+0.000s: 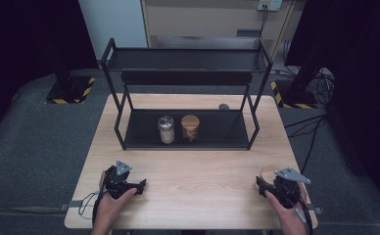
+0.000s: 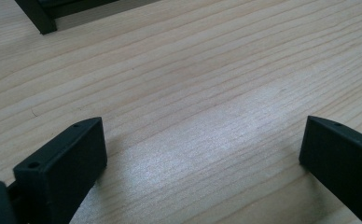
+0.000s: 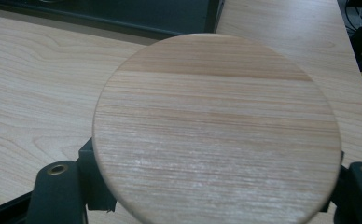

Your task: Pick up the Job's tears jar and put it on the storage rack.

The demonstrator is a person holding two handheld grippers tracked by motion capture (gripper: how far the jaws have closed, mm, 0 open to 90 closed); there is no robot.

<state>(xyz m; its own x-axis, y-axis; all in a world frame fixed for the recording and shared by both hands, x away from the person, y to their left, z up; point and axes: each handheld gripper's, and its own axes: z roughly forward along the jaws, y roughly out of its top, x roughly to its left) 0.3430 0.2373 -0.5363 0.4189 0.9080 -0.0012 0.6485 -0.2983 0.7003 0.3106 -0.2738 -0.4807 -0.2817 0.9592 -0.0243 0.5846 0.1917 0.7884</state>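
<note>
Jaws of the right gripper (image 1: 266, 188) pinch a wood-lidded jar (image 3: 216, 126) at the table's near right, the rack (image 1: 185, 129) ahead and leftward; left gripper (image 2: 202, 154) rests spread, farther away

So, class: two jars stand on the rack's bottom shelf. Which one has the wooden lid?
The right-hand jar, with brownish contents under a tan wooden lid. The jar beside it on the left has a shiny metal lid and pale contents.
</note>
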